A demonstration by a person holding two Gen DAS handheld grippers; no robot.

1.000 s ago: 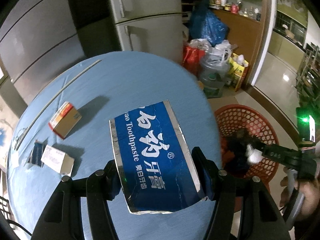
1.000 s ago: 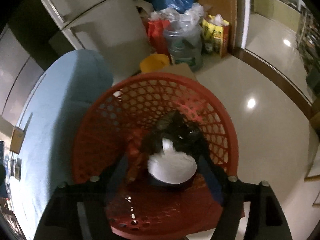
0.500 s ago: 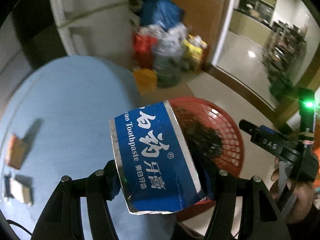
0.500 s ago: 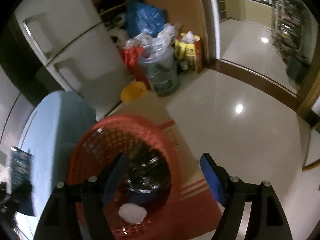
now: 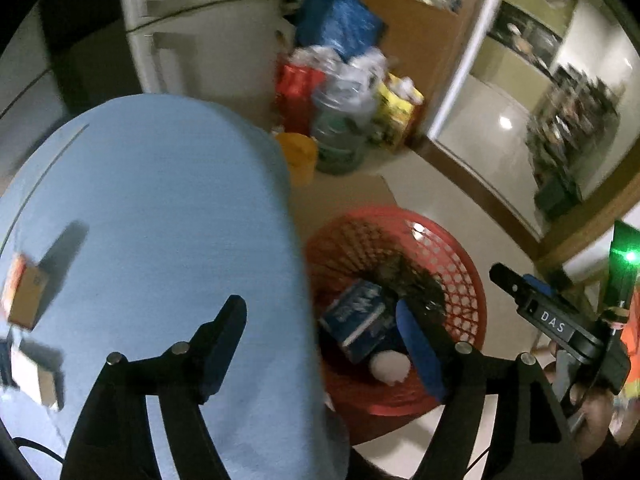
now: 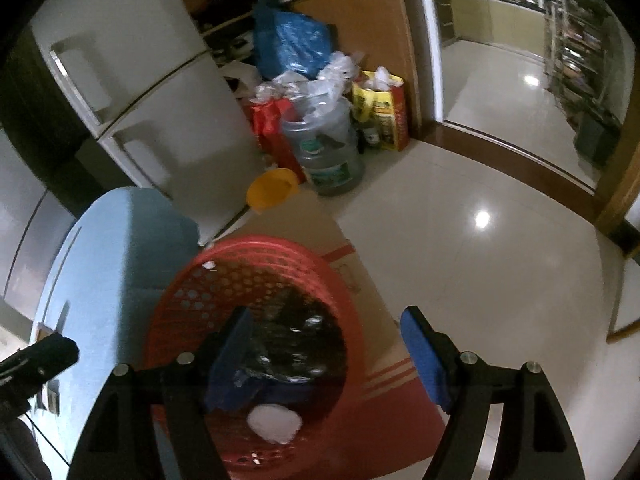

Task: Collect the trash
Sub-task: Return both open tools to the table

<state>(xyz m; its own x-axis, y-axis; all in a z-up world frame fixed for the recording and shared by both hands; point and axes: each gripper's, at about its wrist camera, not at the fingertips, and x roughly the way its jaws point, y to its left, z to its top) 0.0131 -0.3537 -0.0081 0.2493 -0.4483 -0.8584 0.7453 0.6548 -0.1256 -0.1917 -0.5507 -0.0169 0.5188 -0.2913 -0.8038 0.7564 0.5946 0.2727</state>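
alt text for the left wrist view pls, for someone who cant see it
The left gripper hangs with jaws open and empty over the edge of a blue table, above a red basket on the floor holding a blue toothpaste box and a white wad. Small boxes lie on the table.

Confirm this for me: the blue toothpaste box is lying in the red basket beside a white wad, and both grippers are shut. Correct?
Not quite. The toothpaste box does lie in the red basket beside the white wad, but both the left gripper and right gripper are open, as each wrist view shows.
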